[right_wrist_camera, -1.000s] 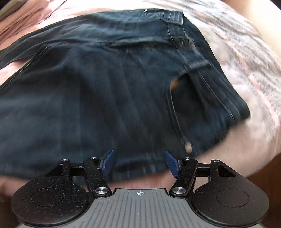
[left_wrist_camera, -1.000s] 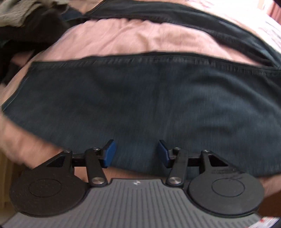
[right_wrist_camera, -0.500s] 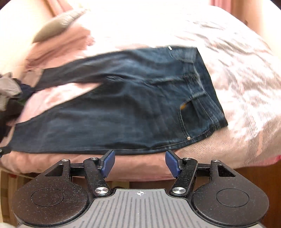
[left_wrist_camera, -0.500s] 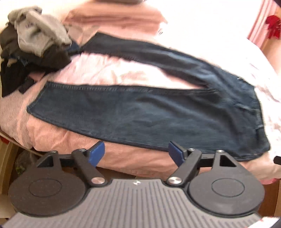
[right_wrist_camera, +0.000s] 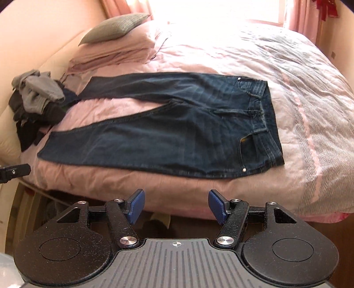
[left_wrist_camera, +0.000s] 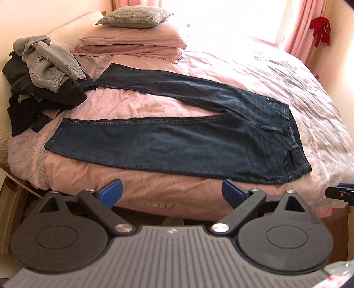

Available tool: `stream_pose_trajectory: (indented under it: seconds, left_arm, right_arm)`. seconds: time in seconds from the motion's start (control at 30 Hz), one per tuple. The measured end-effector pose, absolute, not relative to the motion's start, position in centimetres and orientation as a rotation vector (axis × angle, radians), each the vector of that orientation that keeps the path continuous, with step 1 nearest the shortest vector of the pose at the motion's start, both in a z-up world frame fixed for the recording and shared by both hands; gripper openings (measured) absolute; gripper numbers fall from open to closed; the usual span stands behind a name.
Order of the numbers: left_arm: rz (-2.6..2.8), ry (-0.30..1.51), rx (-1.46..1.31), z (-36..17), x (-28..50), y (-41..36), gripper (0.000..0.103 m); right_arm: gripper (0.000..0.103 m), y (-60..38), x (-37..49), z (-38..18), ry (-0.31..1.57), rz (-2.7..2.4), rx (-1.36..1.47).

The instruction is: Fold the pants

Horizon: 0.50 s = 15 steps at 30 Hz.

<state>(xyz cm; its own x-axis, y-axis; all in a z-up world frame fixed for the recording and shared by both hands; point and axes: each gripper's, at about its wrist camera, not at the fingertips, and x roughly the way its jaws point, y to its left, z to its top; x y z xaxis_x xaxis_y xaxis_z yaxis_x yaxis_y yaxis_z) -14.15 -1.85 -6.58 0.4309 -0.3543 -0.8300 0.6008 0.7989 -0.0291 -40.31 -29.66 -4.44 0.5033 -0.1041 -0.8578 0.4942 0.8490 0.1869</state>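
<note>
- Dark blue jeans (left_wrist_camera: 199, 141) lie flat and unfolded, front up, on the pink bed (left_wrist_camera: 298, 88).
- The waistband is at the right; the two legs spread apart in a V toward the left.
- The far leg's hem touches a clothes pile (left_wrist_camera: 44, 84).

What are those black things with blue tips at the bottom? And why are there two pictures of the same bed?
Those are two grabber tools, a bit like big tweezers. A person holds one in each hand, and each tool has a small camera looking forward along its fingers. That gives two pictures: one from the left gripper and one from the right gripper.

The blue tips are soft pads for pinching things. Right now both grippers are open and hold nothing. The left one's jaws have just been opening wider, with nothing between them.

On the pink bed lies a pair of dark blue jeans, spread flat with the legs apart, not yet folded. Beside the leg ends sits a heap of clothes with a grey sweatshirt on top. At the head of the bed is a grey pillow.
</note>
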Motion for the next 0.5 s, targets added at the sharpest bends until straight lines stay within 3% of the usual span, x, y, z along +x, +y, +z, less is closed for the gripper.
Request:
stream_pose_trajectory:
  seconds: [0.5]
  left_arm:
    - [-0.579,0.986,0.296,-5.5,-16.4,0.0,0.094]
  right_arm:
    - [0.061,-27.8,-42.0,-4.1,1.001,-0.394,0.428]
